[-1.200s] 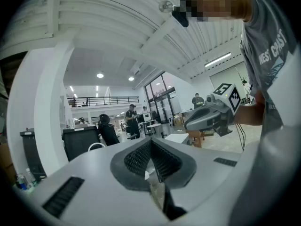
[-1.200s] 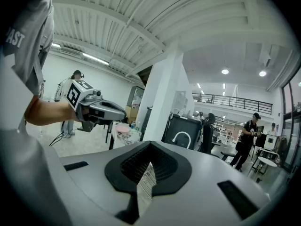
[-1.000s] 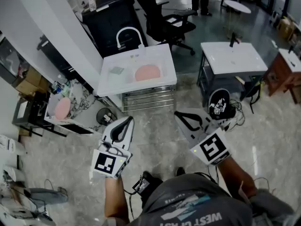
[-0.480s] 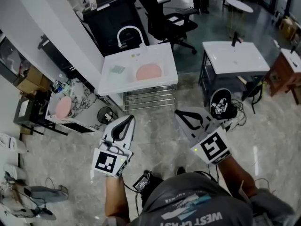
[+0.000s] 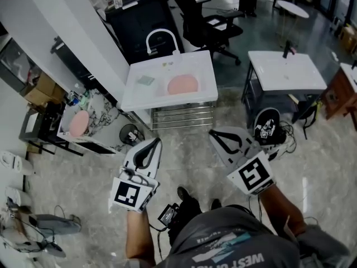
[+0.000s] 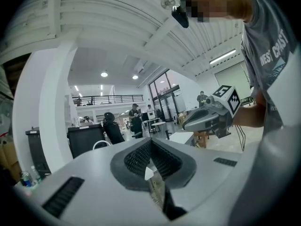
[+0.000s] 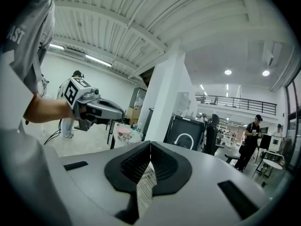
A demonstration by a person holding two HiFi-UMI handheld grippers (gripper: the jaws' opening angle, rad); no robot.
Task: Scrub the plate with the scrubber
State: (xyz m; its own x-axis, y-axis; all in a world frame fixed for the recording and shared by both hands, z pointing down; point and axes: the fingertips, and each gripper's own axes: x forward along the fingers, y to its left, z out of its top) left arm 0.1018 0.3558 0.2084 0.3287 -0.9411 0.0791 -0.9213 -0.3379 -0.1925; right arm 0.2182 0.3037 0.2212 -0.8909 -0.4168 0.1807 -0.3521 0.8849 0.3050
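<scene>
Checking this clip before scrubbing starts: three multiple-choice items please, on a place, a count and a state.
1. The green scrubber lies: A on the floor; B on the white sink, left of the pink plate; C on a chair.
2. How many pink plates show? A one; B two; C four.
3. Both grippers' jaws? A wide open; B shut on a plate; C shut, empty.
B, the head view shows it there; B, a second pink plate sits on the marbled table; C, left gripper and right gripper pads meet on nothing.
</scene>
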